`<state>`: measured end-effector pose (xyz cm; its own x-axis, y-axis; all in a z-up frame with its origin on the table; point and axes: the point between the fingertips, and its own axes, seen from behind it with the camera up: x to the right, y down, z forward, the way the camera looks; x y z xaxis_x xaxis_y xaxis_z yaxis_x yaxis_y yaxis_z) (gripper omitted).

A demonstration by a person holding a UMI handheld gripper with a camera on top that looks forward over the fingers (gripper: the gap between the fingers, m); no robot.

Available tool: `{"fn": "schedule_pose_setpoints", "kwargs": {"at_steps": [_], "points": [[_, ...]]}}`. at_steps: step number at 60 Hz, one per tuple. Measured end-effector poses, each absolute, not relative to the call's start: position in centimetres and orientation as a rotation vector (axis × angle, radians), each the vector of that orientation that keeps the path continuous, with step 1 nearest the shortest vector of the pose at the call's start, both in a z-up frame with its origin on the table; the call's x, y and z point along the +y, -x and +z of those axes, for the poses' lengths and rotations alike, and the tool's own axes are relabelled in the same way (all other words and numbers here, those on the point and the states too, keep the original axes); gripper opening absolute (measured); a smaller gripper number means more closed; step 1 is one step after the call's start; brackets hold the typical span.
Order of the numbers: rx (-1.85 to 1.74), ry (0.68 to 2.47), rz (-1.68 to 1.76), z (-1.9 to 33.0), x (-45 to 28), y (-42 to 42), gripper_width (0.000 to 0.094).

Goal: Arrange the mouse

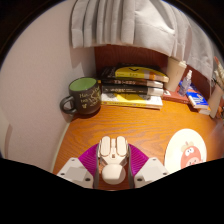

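Note:
A white computer mouse (pixel 113 158) sits between my two fingers, its buttons pointing away from me. My gripper (pixel 113 168) is shut on it: the pink pads (pixel 88 158) press on its left and right sides. The mouse is over the front part of a wooden desk (pixel 120 122). I cannot tell whether it rests on the desk or hangs just above it.
A dark green mug (pixel 82 97) stands ahead to the left. A stack of books (pixel 133 87) lies at the back under a white curtain (pixel 130 25). A round white mat with a red figure (pixel 186 152) lies to the right. Small bottles and boxes (pixel 198 95) crowd the far right.

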<state>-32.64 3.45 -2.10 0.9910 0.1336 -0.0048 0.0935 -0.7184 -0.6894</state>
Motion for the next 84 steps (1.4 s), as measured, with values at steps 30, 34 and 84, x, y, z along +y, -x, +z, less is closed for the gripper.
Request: {"fn": "schedule_pose_setpoints", "kwargs": {"at_steps": [30,34,84], "points": [[-0.184,2.052,0.035,22.2,4.6,20.7,0.0415],[-0.174,1.997,0.006,25.2,3.9,16.9,0.0415],[-0.087,2.331,0.055,-1.3,1.3,7.8,0.0516]]}}
